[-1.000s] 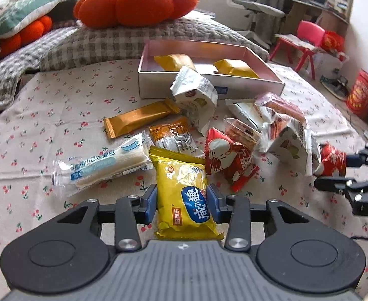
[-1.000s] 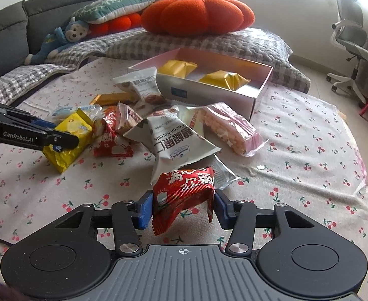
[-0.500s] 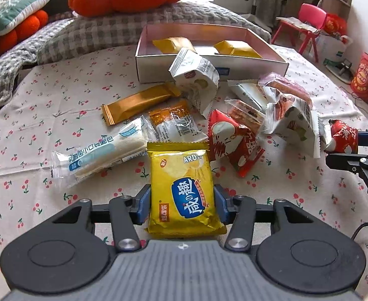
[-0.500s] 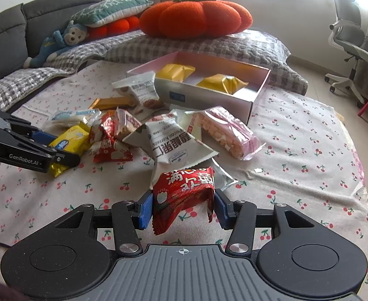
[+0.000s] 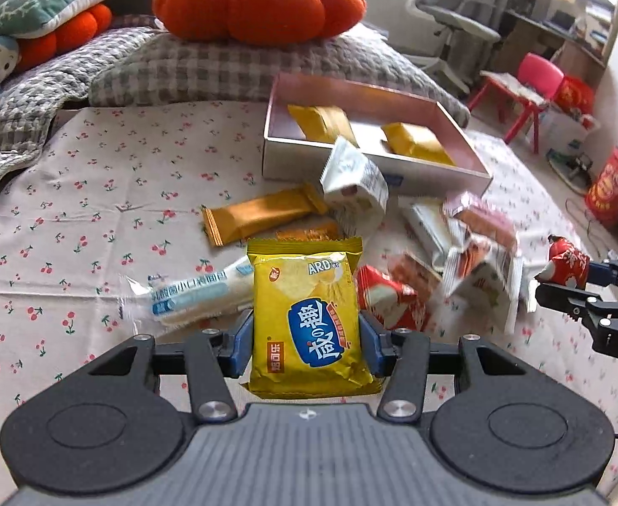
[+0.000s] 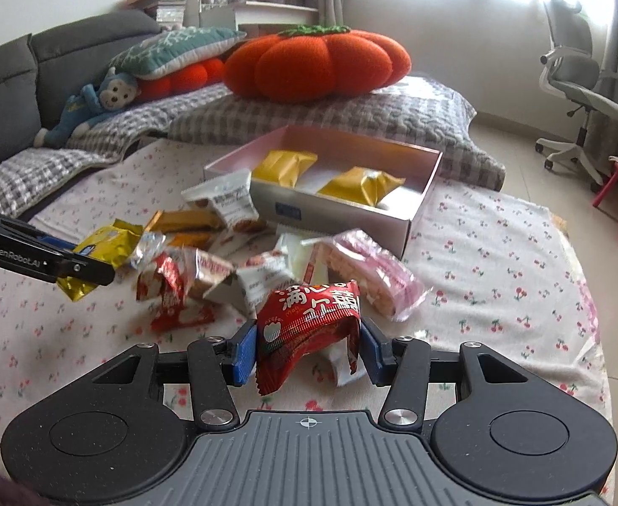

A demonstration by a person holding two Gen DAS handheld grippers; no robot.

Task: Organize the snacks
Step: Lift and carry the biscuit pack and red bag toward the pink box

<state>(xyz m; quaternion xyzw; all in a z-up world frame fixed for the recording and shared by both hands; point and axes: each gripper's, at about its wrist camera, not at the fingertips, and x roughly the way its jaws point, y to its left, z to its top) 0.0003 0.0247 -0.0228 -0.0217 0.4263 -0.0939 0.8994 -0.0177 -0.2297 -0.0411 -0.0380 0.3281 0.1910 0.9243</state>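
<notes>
My left gripper is shut on a yellow chip packet and holds it above the cherry-print cloth; the packet also shows in the right wrist view. My right gripper is shut on a red snack packet, seen too in the left wrist view. The pink-and-silver box stands behind the pile with two yellow packets inside; the box also shows in the right wrist view.
Loose snacks lie in front of the box: an orange bar, a white-blue roll, white packets, a red packet, a pink packet. A pumpkin cushion sits on grey pillows behind.
Both grippers have lifted their packets off the cloth and moved toward the box. The yellow packet now hangs upright in the left gripper.
</notes>
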